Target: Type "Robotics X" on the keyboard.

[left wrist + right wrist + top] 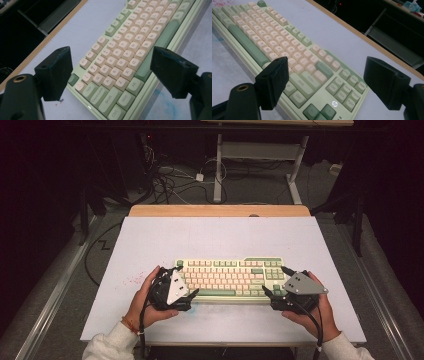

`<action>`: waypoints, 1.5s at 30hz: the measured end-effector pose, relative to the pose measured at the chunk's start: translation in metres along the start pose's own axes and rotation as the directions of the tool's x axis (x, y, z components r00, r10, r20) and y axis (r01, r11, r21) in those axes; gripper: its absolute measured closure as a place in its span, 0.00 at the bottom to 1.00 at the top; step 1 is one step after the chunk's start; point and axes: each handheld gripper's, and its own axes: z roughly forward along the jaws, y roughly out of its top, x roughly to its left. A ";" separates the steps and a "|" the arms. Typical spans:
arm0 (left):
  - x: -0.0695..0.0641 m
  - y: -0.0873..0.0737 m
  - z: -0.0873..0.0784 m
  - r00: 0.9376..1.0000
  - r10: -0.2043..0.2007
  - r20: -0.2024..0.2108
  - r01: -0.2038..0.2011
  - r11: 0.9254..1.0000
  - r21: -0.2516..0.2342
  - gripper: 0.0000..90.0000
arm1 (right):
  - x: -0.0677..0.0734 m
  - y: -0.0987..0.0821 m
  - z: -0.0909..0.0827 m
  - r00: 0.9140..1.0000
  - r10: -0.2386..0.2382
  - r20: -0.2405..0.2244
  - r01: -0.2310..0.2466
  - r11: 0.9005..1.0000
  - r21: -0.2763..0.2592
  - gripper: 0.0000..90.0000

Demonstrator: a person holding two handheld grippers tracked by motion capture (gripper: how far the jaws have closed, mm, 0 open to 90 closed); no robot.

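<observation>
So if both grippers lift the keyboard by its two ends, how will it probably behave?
The keyboard looks like a rigid slab, so it should stay straight. Its smooth case edges may slip in the open left gripper and right gripper. Keycaps could depress if squeezed.

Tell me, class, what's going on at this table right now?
A person sits at a white table with a two-jaw gripper in each hand. The left gripper is at the left end of a green and cream keyboard, the right gripper at its right end. Both stand wide open, jaws straddling the keyboard's ends without clamping it. The keyboard lies flat; it looks as if a two-handed grasp is about to start.
</observation>
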 end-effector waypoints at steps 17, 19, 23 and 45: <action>0.005 -0.030 -0.020 0.999 -0.027 -0.031 0.026 1.000 -0.002 0.18 | -0.006 -0.018 -0.024 0.999 -0.010 0.037 0.011 1.000 -0.007 0.23; 0.006 -0.033 -0.023 0.999 -0.028 -0.035 0.028 1.000 -0.001 0.18 | -0.007 -0.021 -0.026 0.999 -0.007 0.041 0.007 1.000 -0.001 0.23; 0.007 -0.041 -0.025 0.999 -0.036 -0.029 0.036 0.999 0.015 0.18 | -0.009 -0.027 -0.030 0.999 0.004 0.052 -0.005 1.000 0.009 0.23; 0.016 -0.093 -0.024 0.993 -0.109 -0.040 0.113 0.985 0.127 0.18 | -0.034 -0.084 -0.040 0.990 0.089 0.111 -0.098 0.992 0.077 0.23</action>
